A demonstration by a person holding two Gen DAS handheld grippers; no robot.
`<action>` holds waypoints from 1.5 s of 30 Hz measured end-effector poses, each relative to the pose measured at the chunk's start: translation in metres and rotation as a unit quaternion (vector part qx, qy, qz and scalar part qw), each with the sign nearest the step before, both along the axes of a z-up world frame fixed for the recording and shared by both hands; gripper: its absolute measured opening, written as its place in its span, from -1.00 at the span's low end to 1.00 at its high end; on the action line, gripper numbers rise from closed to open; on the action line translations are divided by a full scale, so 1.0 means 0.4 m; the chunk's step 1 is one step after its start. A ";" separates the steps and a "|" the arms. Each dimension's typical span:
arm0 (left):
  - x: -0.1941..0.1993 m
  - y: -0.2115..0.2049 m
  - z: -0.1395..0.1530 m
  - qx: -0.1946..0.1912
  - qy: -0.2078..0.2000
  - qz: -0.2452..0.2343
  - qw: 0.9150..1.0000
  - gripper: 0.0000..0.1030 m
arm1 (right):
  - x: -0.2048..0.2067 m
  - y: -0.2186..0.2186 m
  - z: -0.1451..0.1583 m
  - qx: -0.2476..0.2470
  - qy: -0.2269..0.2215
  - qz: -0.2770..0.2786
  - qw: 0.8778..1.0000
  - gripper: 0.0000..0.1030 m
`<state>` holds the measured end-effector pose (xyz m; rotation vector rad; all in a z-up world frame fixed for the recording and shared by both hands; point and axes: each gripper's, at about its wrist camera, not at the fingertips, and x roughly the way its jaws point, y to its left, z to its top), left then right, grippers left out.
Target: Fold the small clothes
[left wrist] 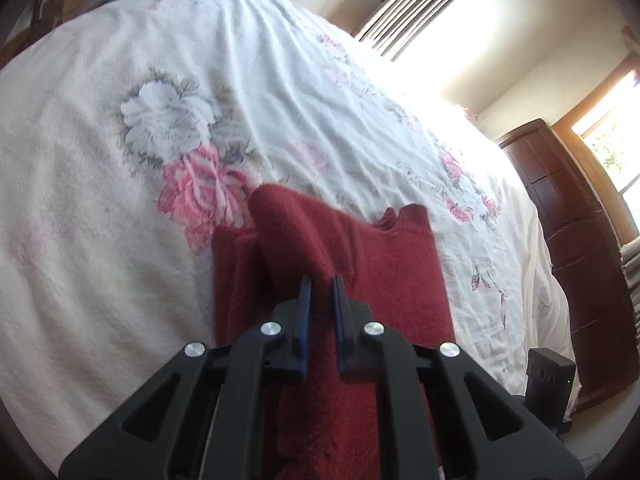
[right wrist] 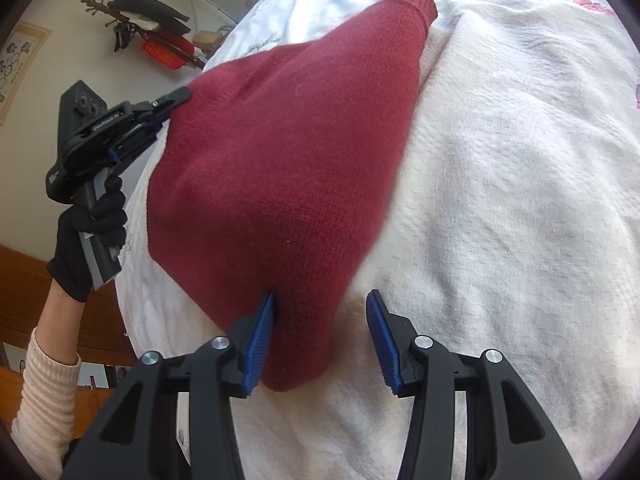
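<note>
A dark red knit sweater (right wrist: 280, 168) lies on a bed, its body spread over the white floral bedspread (right wrist: 500, 200) and one ribbed cuff (right wrist: 416, 0) reaching toward the far side. The left hand-held gripper (left wrist: 322, 284) has its blue fingers drawn narrow on a raised fold of the sweater (left wrist: 320, 248), lifting that edge clear of the cloth beneath; seen from the right wrist, the same left hand-held gripper (right wrist: 176, 98) bites the garment's side, held by a black-gloved hand (right wrist: 90, 236) with a cream ribbed sleeve (right wrist: 44, 400) behind it. The right hand-held gripper (right wrist: 320, 300) stands wide, a rounded corner of the sweater lying between its fingers, touching the left one and clear of the other; it holds nothing.

The fold appears under way, with one side gripped and the other not yet taken. The likely trouble from here is uneven lifting: with only one edge pinched, the soft knit could sag, twist or slide out, leaving a crooked fold. If the right fingers close too low they could catch the bedspread along with the sweater and drag it up.

No basket, box or other container for clothes shows in either view. A dark wooden dresser (left wrist: 568, 240) stands beyond the bed, near bright windows (left wrist: 612, 148).
</note>
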<state>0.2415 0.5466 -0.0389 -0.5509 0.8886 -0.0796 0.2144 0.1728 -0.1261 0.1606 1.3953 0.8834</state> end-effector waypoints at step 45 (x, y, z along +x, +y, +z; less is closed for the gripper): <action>-0.072 -0.104 -0.184 -0.232 0.054 -0.091 0.967 -0.30 | 0.106 0.054 0.107 0.058 0.021 -0.083 0.995 -0.15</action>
